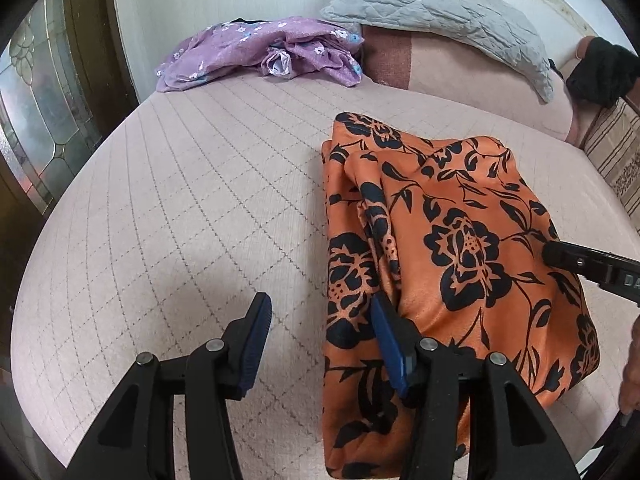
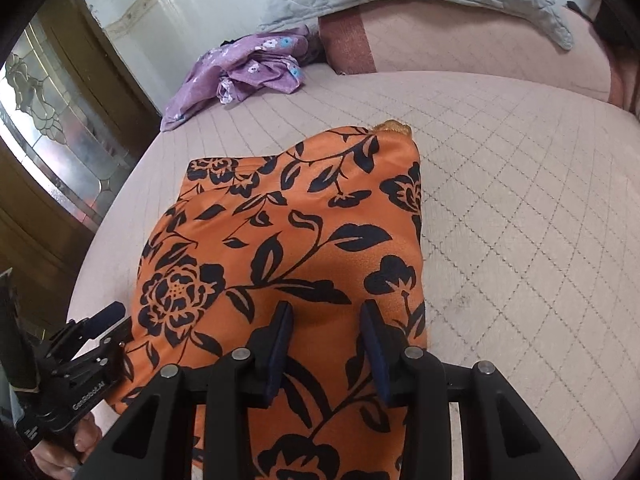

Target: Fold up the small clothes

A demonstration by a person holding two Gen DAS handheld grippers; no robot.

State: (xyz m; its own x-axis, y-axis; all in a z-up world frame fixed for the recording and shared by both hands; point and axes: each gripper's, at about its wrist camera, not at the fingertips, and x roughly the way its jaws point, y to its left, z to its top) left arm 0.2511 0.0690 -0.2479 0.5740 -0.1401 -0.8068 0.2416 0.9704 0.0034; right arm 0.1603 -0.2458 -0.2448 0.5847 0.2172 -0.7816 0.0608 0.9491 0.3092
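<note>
The orange floral garment (image 1: pixel 460 248) lies folded in layers on the quilted bed (image 1: pixel 180 200). The left gripper (image 1: pixel 320 344) has its jaws released, one over bare bed, the other at the cloth's near edge, nothing pinched between them. The right gripper (image 2: pixel 328 344) hovers over the garment with its jaws parted; whether they press the fabric I cannot tell. The satiny cloth looks slippery, so the stacked layers ahead of the left jaws may slide apart if nudged sideways. A shallow pinch could catch only the top layer and undo the fold. The purple garment (image 1: pixel 260 52) waits far beyond both jaws.
</note>
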